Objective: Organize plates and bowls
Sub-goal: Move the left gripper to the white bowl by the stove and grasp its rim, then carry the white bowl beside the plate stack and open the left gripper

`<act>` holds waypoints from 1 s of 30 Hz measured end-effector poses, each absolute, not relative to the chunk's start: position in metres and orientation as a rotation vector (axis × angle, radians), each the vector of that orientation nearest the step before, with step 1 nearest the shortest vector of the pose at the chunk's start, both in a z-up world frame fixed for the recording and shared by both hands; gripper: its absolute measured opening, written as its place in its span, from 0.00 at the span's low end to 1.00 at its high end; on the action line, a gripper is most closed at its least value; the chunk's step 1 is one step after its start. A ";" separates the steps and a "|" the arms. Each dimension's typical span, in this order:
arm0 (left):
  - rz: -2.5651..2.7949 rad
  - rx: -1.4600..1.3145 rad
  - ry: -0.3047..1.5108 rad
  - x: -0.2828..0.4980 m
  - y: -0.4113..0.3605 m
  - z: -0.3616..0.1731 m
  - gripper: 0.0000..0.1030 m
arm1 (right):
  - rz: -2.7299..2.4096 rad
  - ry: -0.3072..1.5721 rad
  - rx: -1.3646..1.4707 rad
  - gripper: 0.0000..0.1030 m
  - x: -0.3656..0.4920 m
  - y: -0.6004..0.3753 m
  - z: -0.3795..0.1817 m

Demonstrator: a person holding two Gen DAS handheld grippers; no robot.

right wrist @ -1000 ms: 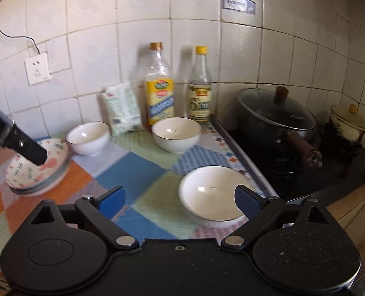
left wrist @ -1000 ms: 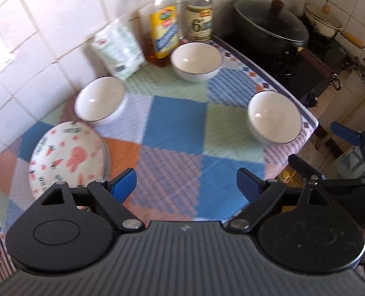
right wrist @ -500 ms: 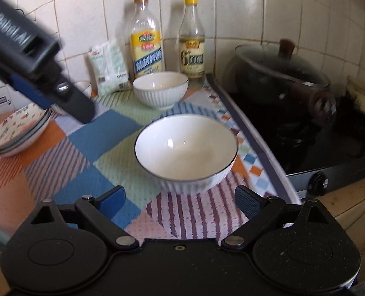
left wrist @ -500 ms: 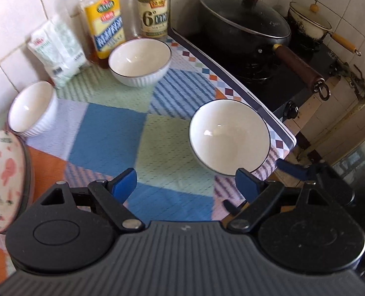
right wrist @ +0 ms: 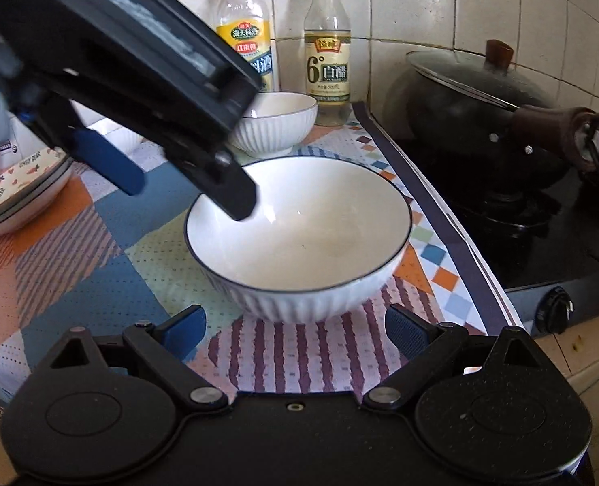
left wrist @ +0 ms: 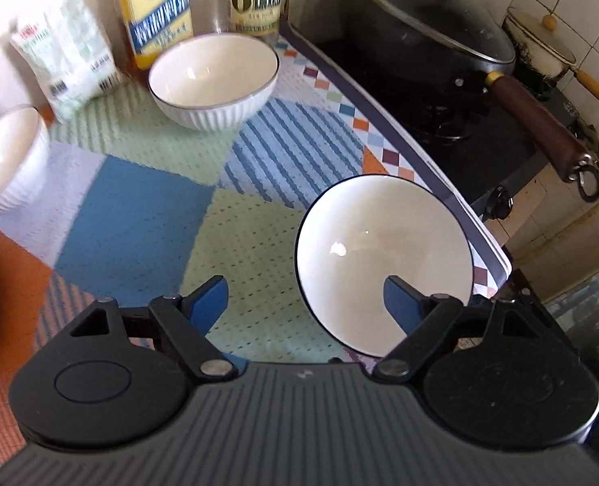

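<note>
While the left gripper (left wrist: 305, 301) is closing over the near bowl (left wrist: 384, 263), its jaws are straddling the bowl's left rim: one finger inside, one outside, pads not yet pressing. Near bowl is sitting on the surface (left wrist: 137, 210) at the edge beside the stove (left wrist: 481, 141); approach dir. is steeply downward. Right gripper (right wrist: 295, 330) is hanging wide apart, empty, just short of the same bowl's front wall. Left is nearer. Second bowl (left wrist: 214, 81) and third bowl (left wrist: 3, 158) are lying beyond the near bowl, toward the wall.
</note>
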State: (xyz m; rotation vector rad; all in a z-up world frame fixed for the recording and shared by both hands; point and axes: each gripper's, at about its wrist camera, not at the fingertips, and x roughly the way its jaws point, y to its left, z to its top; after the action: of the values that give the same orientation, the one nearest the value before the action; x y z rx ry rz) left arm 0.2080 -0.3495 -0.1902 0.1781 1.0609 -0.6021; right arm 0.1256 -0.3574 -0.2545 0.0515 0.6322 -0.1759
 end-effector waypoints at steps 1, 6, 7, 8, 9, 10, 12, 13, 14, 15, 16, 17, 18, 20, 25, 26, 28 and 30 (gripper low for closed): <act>-0.602 0.178 1.075 0.211 -0.351 -0.194 0.73 | -0.174 0.632 0.050 0.94 0.128 -0.358 -0.256; -0.583 0.172 1.119 0.220 -0.352 -0.210 0.49 | -0.178 0.623 0.044 0.94 0.138 -0.358 -0.261; -0.589 0.166 1.127 0.221 -0.351 -0.213 0.47 | -0.174 0.616 0.032 0.94 0.140 -0.357 -0.262; -0.593 0.155 1.138 0.223 -0.350 -0.217 0.41 | -0.174 0.611 0.024 0.95 0.141 -0.357 -0.262; -0.601 0.136 1.154 0.225 -0.349 -0.220 0.35 | -0.179 0.611 0.025 0.95 0.143 -0.357 -0.263; -0.610 0.121 1.160 0.227 -0.348 -0.224 0.34 | -0.180 0.607 0.032 0.95 0.145 -0.359 -0.263; -0.629 0.092 1.140 0.226 -0.345 -0.224 0.26 | -0.182 0.590 0.054 0.95 0.147 -0.364 -0.264; -0.639 0.094 1.128 0.224 -0.346 -0.223 0.24 | -0.183 0.586 0.058 0.95 0.147 -0.364 -0.264; -0.648 0.088 1.122 0.223 -0.347 -0.222 0.19 | -0.182 0.585 0.056 0.95 0.147 -0.364 -0.264; -0.655 0.081 1.119 0.222 -0.347 -0.221 0.15 | -0.181 0.586 0.049 0.95 0.148 -0.364 -0.264; -0.662 0.078 1.116 0.221 -0.348 -0.220 0.15 | -0.178 0.588 0.043 0.95 0.149 -0.365 -0.264; -0.658 0.086 1.111 0.221 -0.349 -0.219 0.15 | -0.176 0.588 0.042 0.95 0.148 -0.366 -0.265; -0.657 0.093 1.108 0.220 -0.350 -0.219 0.14 | -0.175 0.589 0.044 0.95 0.148 -0.366 -0.264; -0.656 0.094 1.105 0.220 -0.350 -0.219 0.13 | -0.171 0.588 0.055 0.95 0.147 -0.366 -0.263; -0.652 0.107 1.100 0.216 -0.349 -0.218 0.13 | -0.157 0.591 0.062 0.95 0.150 -0.367 -0.262; -0.651 0.110 1.100 0.215 -0.348 -0.218 0.13 | -0.155 0.591 0.067 0.95 0.149 -0.366 -0.262; -0.647 0.111 1.104 0.214 -0.346 -0.218 0.13 | -0.149 0.586 0.067 0.95 0.147 -0.365 -0.262; -0.639 0.132 1.106 0.212 -0.344 -0.216 0.13 | -0.140 0.586 0.068 0.95 0.147 -0.363 -0.262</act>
State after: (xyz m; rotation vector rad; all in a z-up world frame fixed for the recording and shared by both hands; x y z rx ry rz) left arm 0.2121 -0.3440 -0.2161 0.1321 1.1063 -0.6390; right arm 0.1472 -0.3633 -0.2617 0.0677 0.5862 -0.1404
